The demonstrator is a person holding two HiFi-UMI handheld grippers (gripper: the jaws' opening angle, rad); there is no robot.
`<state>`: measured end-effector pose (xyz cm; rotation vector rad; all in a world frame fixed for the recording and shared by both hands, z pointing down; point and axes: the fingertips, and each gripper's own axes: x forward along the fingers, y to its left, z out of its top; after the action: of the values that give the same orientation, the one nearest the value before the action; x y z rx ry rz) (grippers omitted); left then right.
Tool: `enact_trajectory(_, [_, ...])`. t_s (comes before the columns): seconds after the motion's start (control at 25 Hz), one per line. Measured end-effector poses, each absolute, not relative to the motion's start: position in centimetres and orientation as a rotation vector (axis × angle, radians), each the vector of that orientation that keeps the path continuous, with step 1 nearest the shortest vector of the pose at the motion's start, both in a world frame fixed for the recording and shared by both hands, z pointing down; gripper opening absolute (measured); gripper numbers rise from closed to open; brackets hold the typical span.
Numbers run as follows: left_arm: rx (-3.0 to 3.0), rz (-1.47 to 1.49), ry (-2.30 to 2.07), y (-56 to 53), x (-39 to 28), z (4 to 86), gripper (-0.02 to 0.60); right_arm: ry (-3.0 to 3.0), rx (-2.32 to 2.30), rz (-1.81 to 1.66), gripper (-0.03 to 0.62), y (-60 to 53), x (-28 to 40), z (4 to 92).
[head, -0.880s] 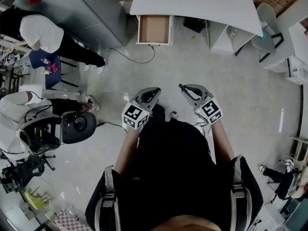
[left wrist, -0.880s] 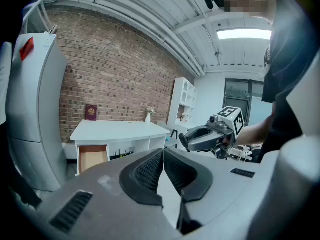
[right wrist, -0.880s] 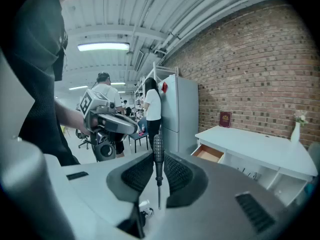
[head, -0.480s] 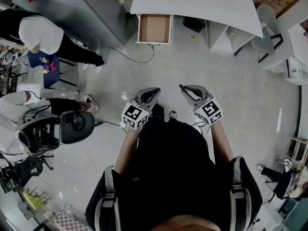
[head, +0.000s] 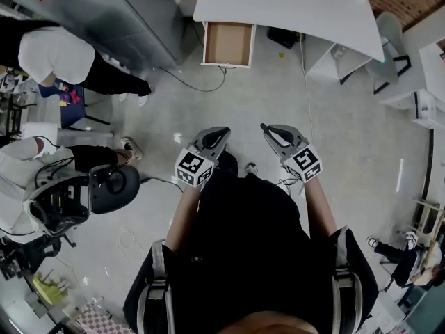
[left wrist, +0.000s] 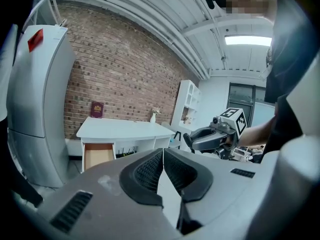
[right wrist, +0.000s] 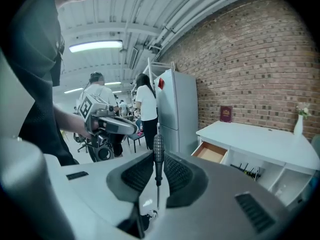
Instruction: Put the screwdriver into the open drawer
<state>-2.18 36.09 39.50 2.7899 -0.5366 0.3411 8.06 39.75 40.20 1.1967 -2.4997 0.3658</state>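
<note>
Across the grey floor [head: 278,96], far ahead, the white bench's [head: 292,5] open drawer [head: 227,44] waits; my right hand-held gripper [right wrist: 158,174] clamps the screwdriver [right wrist: 158,151] upright for carrying, and my left hand-held gripper [left wrist: 163,166] is closed, empty.

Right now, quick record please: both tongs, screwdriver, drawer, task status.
left tongs: shut, empty
right tongs: shut on the screwdriver
screwdriver: black handle sticks out past the tips, shaft runs back between the jaws
drawer: open under the white desk, looks empty
gap: drawer lies across the floor from both tongs
task status: screwdriver not yet in drawer
</note>
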Motion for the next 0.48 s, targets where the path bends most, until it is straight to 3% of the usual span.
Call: enact_trajectory(0.48, [2.813,0.344,-0.452,26.5,-4.7,39.1,0.017,-2.470,1.317,0.382,0.118,30.5,6.0,39.0])
